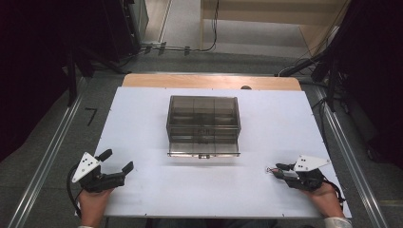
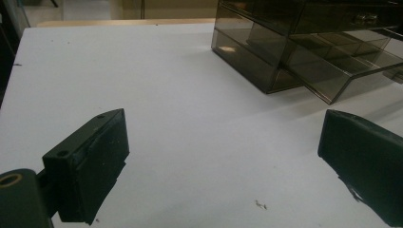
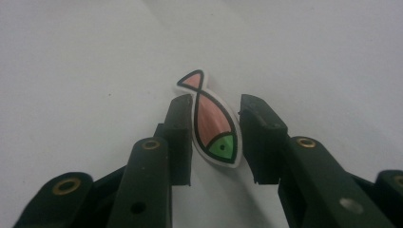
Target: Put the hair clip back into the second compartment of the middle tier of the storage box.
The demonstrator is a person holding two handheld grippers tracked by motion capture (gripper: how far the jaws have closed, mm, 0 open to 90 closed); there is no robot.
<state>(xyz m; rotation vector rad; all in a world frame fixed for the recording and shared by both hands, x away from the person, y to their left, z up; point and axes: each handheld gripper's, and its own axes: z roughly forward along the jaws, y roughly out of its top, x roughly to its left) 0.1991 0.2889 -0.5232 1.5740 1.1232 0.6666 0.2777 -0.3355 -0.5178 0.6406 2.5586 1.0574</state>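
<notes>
My right tool [image 3: 215, 124] sits narrowed around the fish sticker [image 3: 211, 126], which lies flat on the bench [image 3: 71, 71] between its jaws, head toward me; the left pad touches its edge, the right stands just off.

Your high view looks forward and down on the whole white bench [image 1: 157, 190] from your side. Your left tool's view sits low, facing across the bench toward the smoky drawer box [image 2: 304, 42], which the high view shares; your right tool's view hovers close above the bench.
</notes>
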